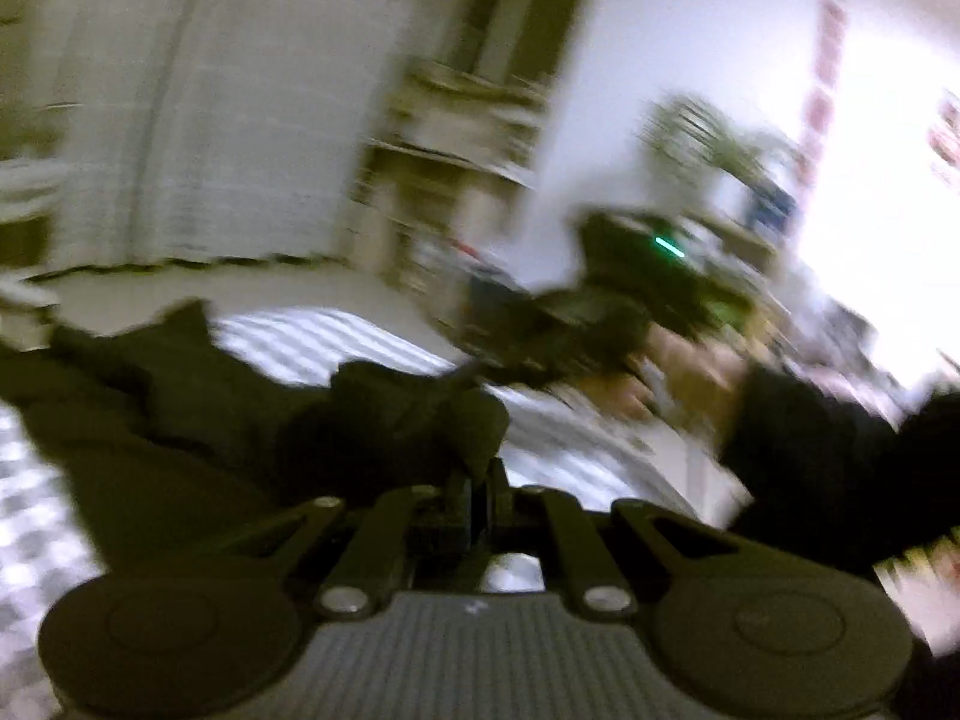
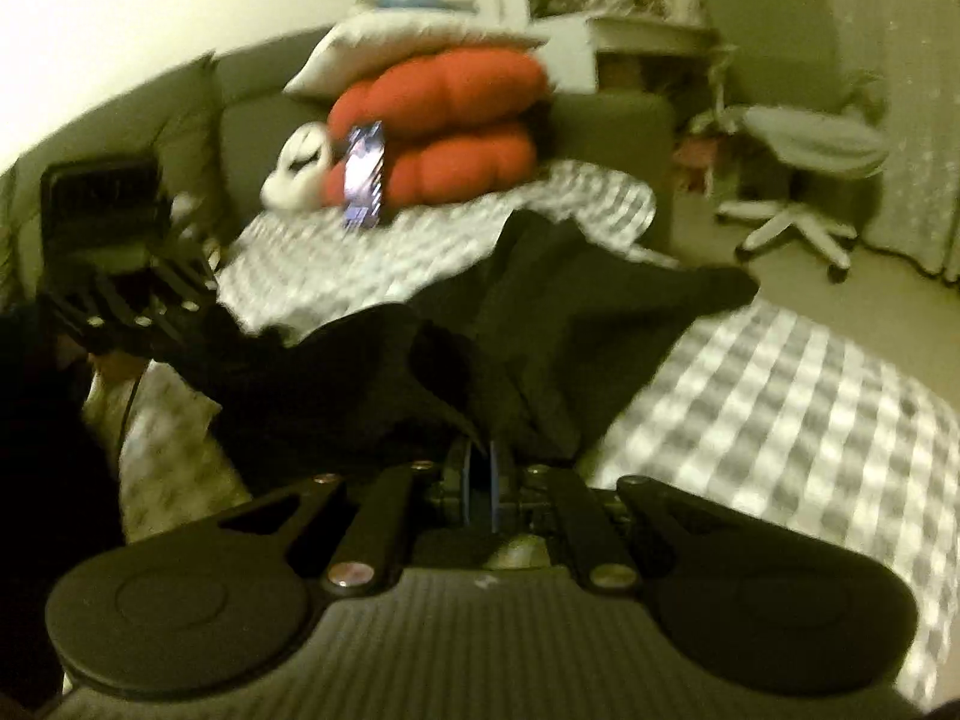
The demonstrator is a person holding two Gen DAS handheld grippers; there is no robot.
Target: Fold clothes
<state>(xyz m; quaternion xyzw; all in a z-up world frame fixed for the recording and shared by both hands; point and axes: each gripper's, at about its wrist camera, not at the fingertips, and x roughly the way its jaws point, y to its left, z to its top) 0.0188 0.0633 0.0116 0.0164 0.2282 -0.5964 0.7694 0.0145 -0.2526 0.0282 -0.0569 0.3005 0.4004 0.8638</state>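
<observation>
Left wrist view, nearest: the left gripper (image 1: pixel 480 483) has its jaws drawn together on a bunched fold of the black garment (image 1: pixel 198 420). The cloth rises straight out of the pinch and spreads away to the left across the checked bedcover (image 1: pixel 336 342). The frame is heavily motion-blurred, so the garment's type cannot be determined.

Beyond the pinch, to the right, the right gripper (image 1: pixel 528 354) is seen from outside as a dark mass carrying a green light. Blur prevents any reading of its jaws from this side. A dark sleeve (image 1: pixel 840 468) lies behind it at the right edge. Farther back stand a pale curtain (image 1: pixel 228 120), a cluttered shelf unit (image 1: pixel 456 138) and a potted plant (image 1: pixel 714 138), all smeared.

Right wrist view, nearest: the right gripper (image 2: pixel 480 480) has its blue-edged fingers (image 2: pixel 493 480) clenched on an edge of the same black garment (image 2: pixel 540 324). The cloth is gathered in a heap just ahead and lies on the grey-and-white checked bedcover (image 2: pixel 780 420).

To the left, the left gripper (image 2: pixel 198 324) meets the far side of the garment. Behind, on the bedcover, rest a stack of red cushions (image 2: pixel 444 132) with a pale pillow (image 2: pixel 408 48) on top, against a grey sofa back (image 2: pixel 252 114). A white swivel chair (image 2: pixel 804 180) stands on the floor, well apart to the right.
</observation>
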